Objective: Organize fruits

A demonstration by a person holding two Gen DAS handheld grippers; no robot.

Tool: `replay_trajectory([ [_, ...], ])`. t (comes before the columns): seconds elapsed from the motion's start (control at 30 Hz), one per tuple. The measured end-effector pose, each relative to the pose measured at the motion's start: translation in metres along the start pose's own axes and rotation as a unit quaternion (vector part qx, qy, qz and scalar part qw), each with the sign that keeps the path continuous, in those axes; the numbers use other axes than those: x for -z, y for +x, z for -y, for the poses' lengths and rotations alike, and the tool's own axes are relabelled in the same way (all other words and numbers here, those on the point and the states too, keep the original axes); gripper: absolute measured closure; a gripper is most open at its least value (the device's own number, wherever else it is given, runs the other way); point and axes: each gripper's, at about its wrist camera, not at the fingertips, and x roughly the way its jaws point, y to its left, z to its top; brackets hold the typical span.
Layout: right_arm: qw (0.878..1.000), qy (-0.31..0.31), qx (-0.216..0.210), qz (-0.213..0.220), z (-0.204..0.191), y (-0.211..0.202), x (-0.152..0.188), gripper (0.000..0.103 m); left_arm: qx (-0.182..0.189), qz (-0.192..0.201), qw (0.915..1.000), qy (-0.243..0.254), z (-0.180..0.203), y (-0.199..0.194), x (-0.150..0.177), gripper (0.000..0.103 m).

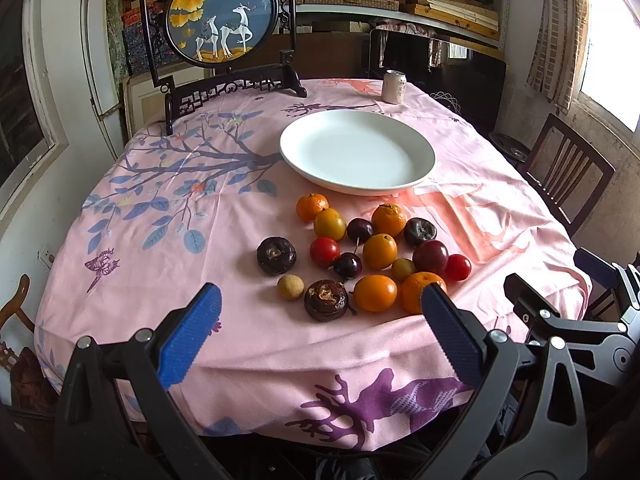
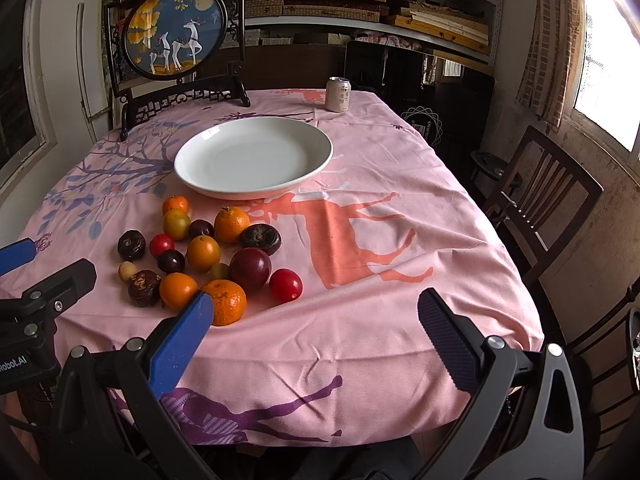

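Now, the scene by its parts:

Left gripper [image 1: 322,300]: jaws spread as wide as they go, nothing between the blue pads; it hangs above the near edge of the table, tilted down toward the fruit. Its black frame also shows at the left edge of the right wrist view.

Right gripper [image 2: 316,304]: likewise wide open and holding nothing; it hangs over bare cloth to the right of the fruit, with its left pad in front of the nearest mandarin.

Fruits [image 1: 372,248]: a loose cluster lying on the tablecloth just in front of the plate, none on the plate.

Mandarins and oranges: several, among them one mandarin [image 1: 422,292] at the near right of the cluster and one smooth orange [image 1: 375,293] touching it on the left.

Dark fruits: a dark brown, flattened one [image 1: 276,255] sits a little apart on the left, another [image 1: 326,300] nearest the left gripper, a third [image 1: 419,232] at the back right.

Small fruits: two red tomatoes [image 1: 457,267] [image 1: 324,251], dark plums, a small tan round fruit [image 1: 290,287] at the near left.

Plate [image 1: 416,140]: white, shallow, empty, behind the fruit near the middle of the table.

Tablecloth [image 1: 160,280]: pink with blue branches and purple and orange deer.

Can [image 1: 394,87]: upright at the far edge of the table.

Round deer screen [image 1: 221,14]: on a dark carved stand at the far left.

Chair [image 1: 568,172]: dark wood, beside the table on the right.
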Motion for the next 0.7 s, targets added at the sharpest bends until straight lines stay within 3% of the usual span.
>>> replay_trajectory([
  [0.7, 1.0, 0.0, -0.001, 0.0, 0.0003, 0.0027, 0.0028, 0.001, 0.001, -0.003, 1.0, 0.0, 0.0037, 0.0009, 0.0035, 0.002],
])
